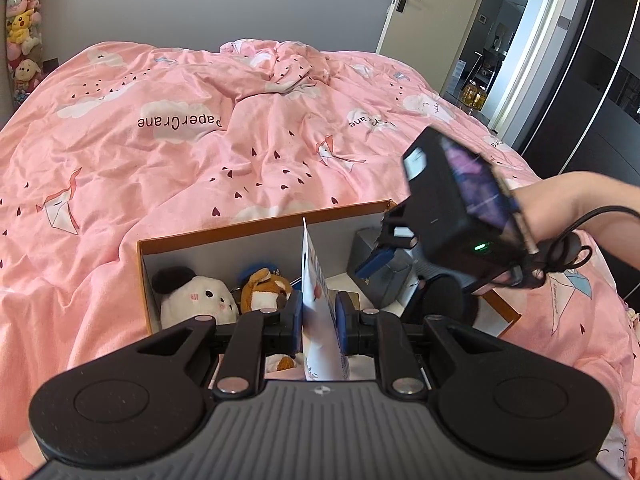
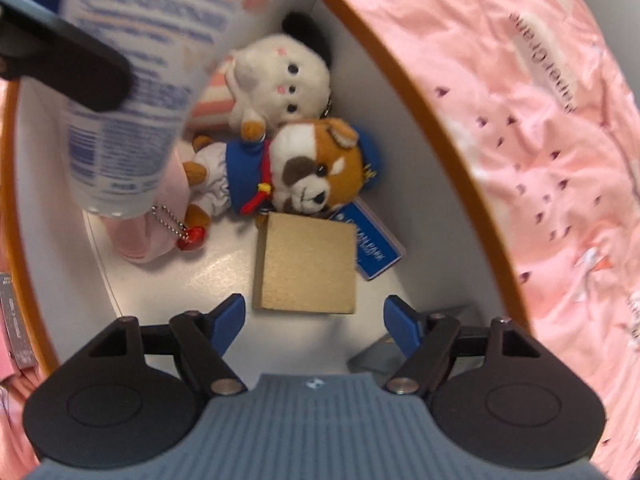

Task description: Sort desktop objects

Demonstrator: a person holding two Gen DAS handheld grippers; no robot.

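Observation:
An orange-rimmed cardboard box (image 1: 260,226) lies on the bed. My left gripper (image 1: 319,322) is shut on a white squeeze tube (image 1: 320,312) and holds it upright over the box; the tube also shows in the right wrist view (image 2: 132,80). My right gripper (image 2: 314,328) is open and empty, hovering over the box interior, above a tan square box (image 2: 308,266). In the box lie a white panda plush (image 2: 280,80), a brown dog plush in blue (image 2: 296,172) and a blue tag (image 2: 372,252). A grey box (image 1: 380,276) sits in the right part.
The pink printed duvet (image 1: 200,140) surrounds the box on all sides. A pink soft item (image 2: 140,236) and a red charm on a chain (image 2: 192,238) lie in the box. A door and dark wardrobe stand at the right.

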